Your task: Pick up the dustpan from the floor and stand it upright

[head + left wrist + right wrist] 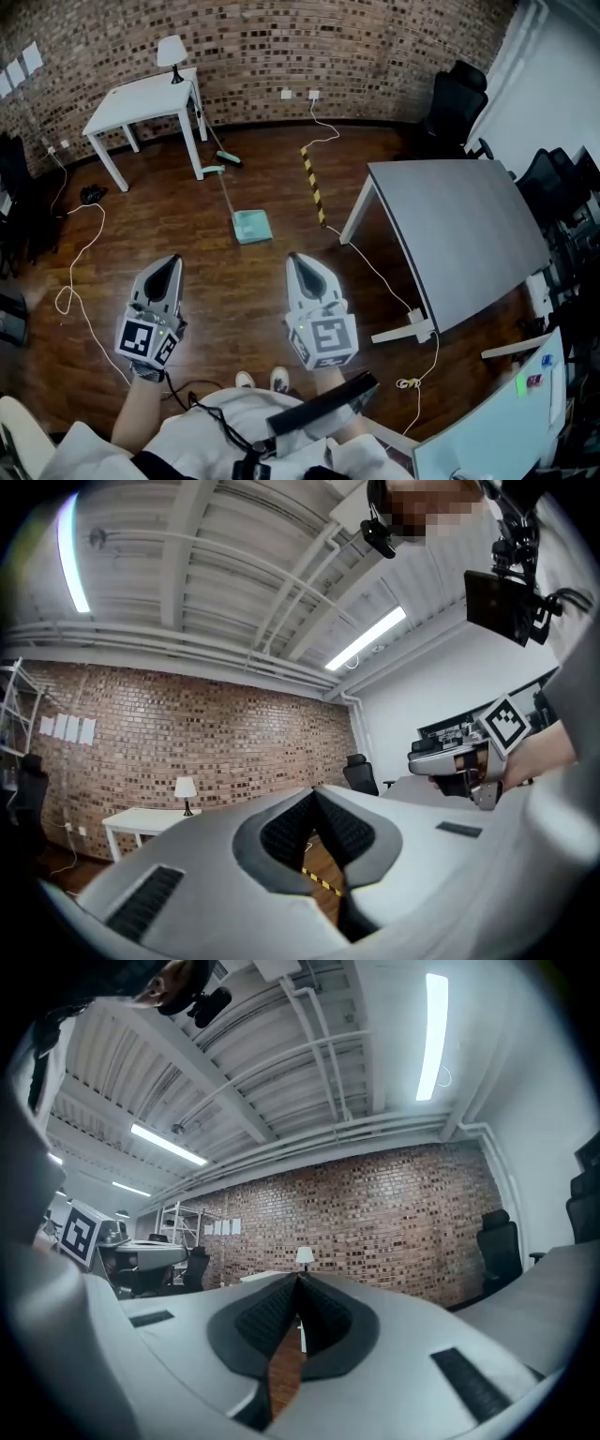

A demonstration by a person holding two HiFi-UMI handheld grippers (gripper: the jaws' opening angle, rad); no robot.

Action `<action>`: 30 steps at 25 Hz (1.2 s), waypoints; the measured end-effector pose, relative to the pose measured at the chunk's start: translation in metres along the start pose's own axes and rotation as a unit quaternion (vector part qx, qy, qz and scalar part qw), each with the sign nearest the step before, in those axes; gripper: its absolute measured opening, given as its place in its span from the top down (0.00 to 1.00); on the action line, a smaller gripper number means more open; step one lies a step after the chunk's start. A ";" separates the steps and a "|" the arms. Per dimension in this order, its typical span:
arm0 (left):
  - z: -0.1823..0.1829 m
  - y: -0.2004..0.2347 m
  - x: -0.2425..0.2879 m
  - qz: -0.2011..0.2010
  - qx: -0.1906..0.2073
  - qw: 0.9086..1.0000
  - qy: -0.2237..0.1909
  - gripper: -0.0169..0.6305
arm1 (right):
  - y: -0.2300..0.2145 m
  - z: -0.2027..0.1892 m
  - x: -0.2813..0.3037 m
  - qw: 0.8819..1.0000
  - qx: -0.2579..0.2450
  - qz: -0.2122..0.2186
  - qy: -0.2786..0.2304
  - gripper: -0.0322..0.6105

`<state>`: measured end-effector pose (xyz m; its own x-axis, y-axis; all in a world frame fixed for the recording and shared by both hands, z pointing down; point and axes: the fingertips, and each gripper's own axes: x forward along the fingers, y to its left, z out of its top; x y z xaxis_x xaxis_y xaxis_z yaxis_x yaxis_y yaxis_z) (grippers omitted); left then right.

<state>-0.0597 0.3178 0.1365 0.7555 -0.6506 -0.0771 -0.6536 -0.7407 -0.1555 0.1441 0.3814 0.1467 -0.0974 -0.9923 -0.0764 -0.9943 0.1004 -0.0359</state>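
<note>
Left gripper [172, 262] and right gripper [294, 259], jaws together, empty, well short of dustpan [251, 226] on open floor [187, 211].

"Where's the dustpan?"

"The dustpan [251, 226] is down on the dark wooden floor [178, 239], well ahead of me and a little to my left."

"What does it look like?"

"It's a pale teal, squarish pan, lying flat rather than standing. Its long thin handle [227, 192] lies along the floor too, running from the pan's far edge away from me."
</note>
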 end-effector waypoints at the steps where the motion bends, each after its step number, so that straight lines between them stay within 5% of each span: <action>1: 0.001 0.001 -0.001 0.000 0.000 1.000 -0.001 0.98 | 0.002 0.000 0.001 1.000 -0.001 0.000 0.001 0.96; 30: -0.008 0.006 0.001 -0.013 -0.006 1.000 -0.003 0.98 | 0.007 0.002 0.012 1.000 -0.010 -0.008 0.008 0.96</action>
<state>-0.0628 0.3113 0.1432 0.7725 -0.6301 -0.0794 -0.6342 -0.7591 -0.1466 0.1356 0.3705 0.1436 -0.0818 -0.9948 -0.0607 -0.9964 0.0830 -0.0164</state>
